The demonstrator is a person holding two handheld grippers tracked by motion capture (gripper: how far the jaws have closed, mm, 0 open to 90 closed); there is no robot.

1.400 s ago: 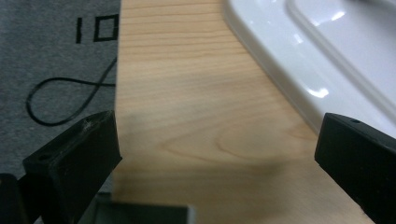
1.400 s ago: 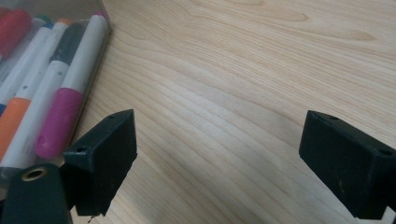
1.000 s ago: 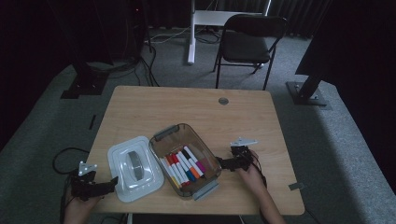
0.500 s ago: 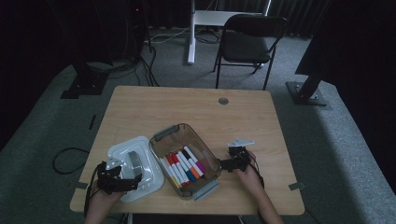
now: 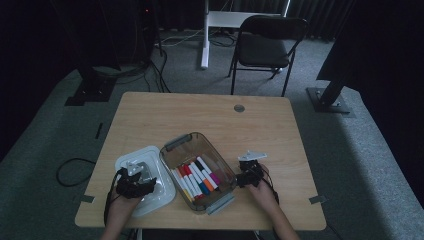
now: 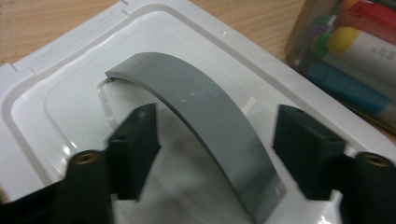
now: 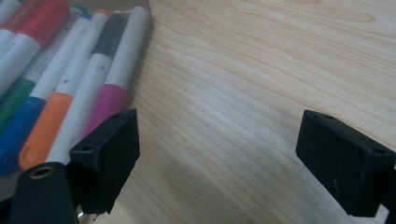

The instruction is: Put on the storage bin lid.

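On the surface (image 5: pixel 150 120), the lid (image 5: pixel 162 187) lies just left of the box (image 5: pixel 176 146) holding markers (image 5: pixel 197 177)

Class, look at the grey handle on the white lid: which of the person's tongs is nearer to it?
Left. The left tongs straddle the grey handle on the white lid, jaws just closing; the right tongs sit beyond the marker box.

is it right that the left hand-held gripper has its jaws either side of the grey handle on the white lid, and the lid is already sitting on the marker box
Not quite. The white lid lies flat on the table beside the marker box, which is uncovered, as the high view shows. The rest holds: the left hand-held gripper has just been closing, its jaws either side of the grey handle without yet pressing it.
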